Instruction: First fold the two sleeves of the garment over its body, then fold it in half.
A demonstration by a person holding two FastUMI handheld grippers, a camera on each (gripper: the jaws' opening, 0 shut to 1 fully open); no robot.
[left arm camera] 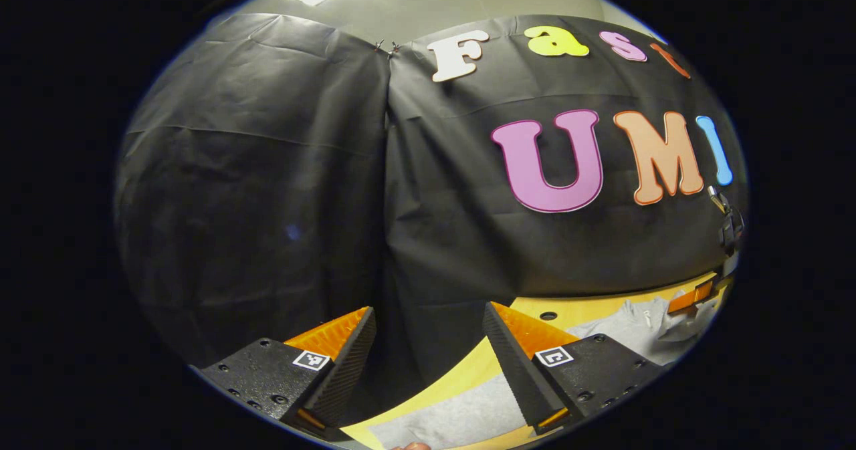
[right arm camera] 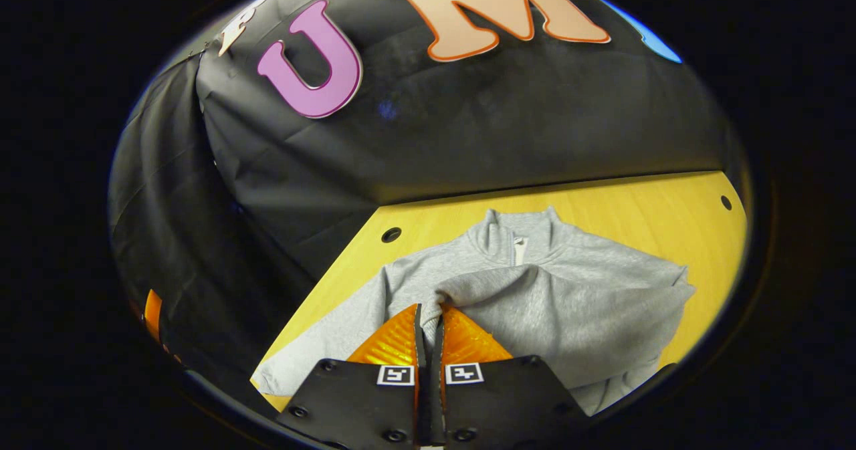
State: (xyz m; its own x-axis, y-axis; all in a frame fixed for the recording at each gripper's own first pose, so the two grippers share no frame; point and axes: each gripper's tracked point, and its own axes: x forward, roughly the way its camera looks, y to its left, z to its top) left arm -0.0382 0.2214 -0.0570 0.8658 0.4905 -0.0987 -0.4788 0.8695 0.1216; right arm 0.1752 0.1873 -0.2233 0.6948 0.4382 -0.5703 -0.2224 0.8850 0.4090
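Observation:
A grey sweatshirt point(right arm camera: 535, 289) lies flat on the yellow table point(right arm camera: 669, 216), collar point(right arm camera: 518, 236) toward the wall. My right gripper point(right arm camera: 429, 316) is shut on the cuff of one sleeve point(right arm camera: 568, 309), which is drawn across the body toward the middle. The other sleeve point(right arm camera: 321, 350) lies stretched out to the lower left. In the left gripper view, my left gripper point(left arm camera: 428, 343) is open with nothing between its fingers, raised and facing the wall over the table's edge. Below it lies grey cloth point(left arm camera: 455, 416), and more of the sweatshirt point(left arm camera: 635, 329) shows at the right beside the right gripper point(left arm camera: 695, 296).
Black cloth walls close the booth at the back and left, right up to the table edge. The tabletop has small round holes point(right arm camera: 391, 235) near its corners. Bare wood point(right arm camera: 695, 283) lies right of the garment.

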